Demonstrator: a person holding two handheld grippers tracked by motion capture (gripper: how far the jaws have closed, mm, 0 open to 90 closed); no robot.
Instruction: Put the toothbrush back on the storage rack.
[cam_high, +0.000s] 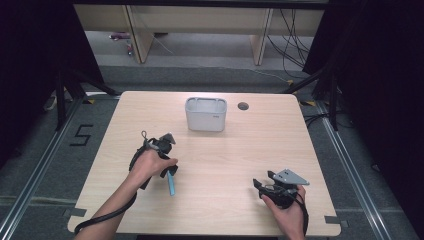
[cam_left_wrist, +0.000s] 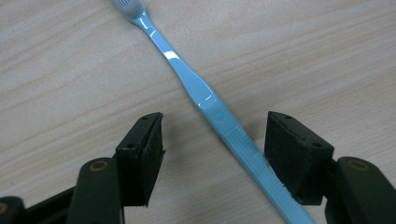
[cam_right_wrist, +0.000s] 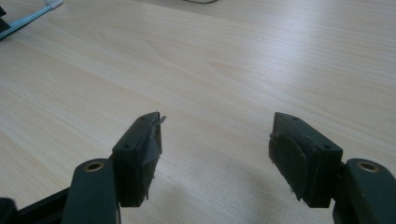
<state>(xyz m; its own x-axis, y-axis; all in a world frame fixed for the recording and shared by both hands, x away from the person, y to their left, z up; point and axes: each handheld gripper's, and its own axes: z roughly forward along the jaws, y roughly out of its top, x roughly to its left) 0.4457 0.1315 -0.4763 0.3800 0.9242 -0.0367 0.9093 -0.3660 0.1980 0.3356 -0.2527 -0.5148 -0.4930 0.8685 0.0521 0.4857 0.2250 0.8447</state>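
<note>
Toothbrush (cam_left_wrist: 212, 109) is lying flat between the spread left tongs (cam_left_wrist: 215, 140), hugging one pad, risking skidding off; right tongs (cam_right_wrist: 215, 140) are gaping, empty.

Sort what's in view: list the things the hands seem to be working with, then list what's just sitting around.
Likely in play:
- blue toothbrush, flat on the table between the open jaws of the left gripper
- grey bin, a guess at where it goes

Just there:
- right gripper, open over bare table
- round hole in the tabletop
- cables on the floor behind
</note>
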